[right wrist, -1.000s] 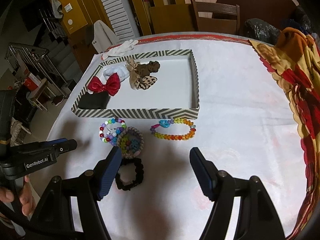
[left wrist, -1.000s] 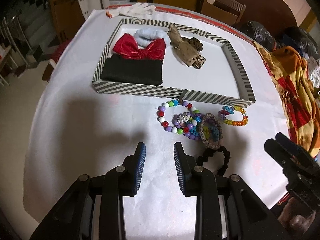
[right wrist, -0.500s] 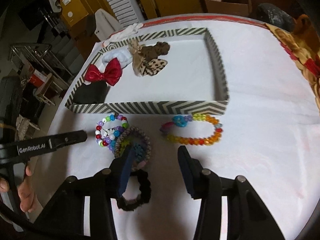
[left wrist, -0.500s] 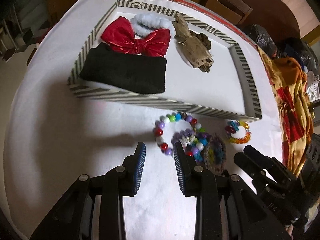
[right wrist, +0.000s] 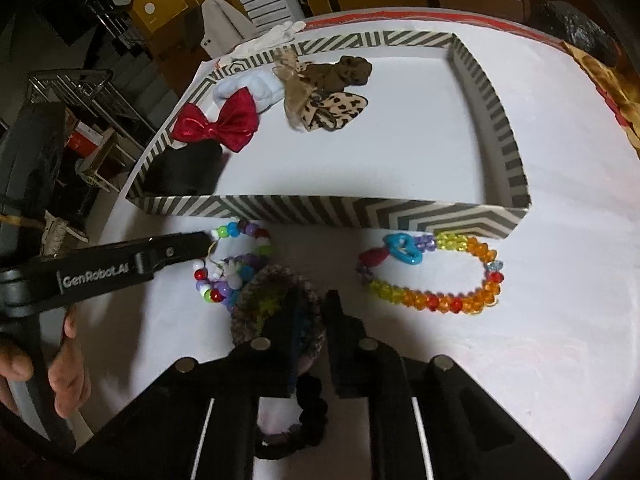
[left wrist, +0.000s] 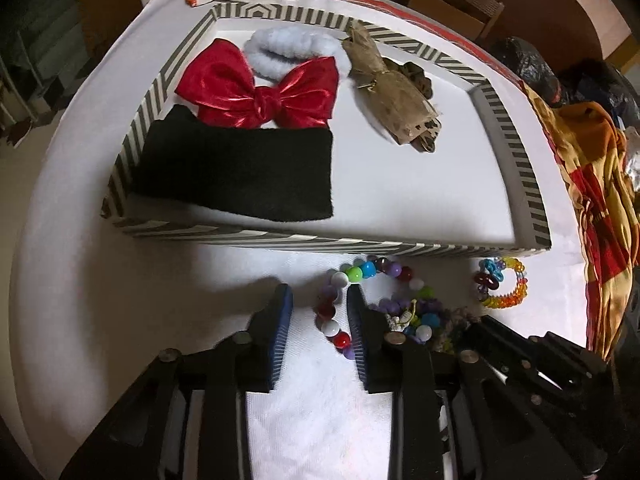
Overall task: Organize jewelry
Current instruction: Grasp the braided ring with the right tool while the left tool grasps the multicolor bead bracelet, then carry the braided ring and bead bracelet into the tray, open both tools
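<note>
The step in hand was the pickup: both grippers were down at the loose pieces lying on the white table [right wrist: 540,360] just in front of the striped tray [right wrist: 320,210], and nothing from that cluster was in the tray yet. The right gripper [right wrist: 312,300] was clenched on the near rim of the crocheted bracelet [right wrist: 256,284], its jaws almost together with the woven edge pinched between them. The left gripper [left wrist: 318,294] stood with its jaws apart astride one side of the multicoloured bead bracelet [left wrist: 352,274]; several beads lay in the gap, close against one finger, but the pads were not seen pressing on them. That bead bracelet touched or overlapped the crocheted one, a black scrunchie [right wrist: 312,412] lay under the right gripper's body, and the rainbow crystal bracelet [right wrist: 440,302] sat apart to the side, beside the tray wall. The tray held a red bow [left wrist: 260,92] and other hair pieces at its far left, with most of its floor bare. The next move probably called for the left jaws to close on the bead strand, then a lift high enough to clear the wall; since the two bracelets lay tangled together, lifting them apart slowly seemed wise, so that one would not drag the other
</note>
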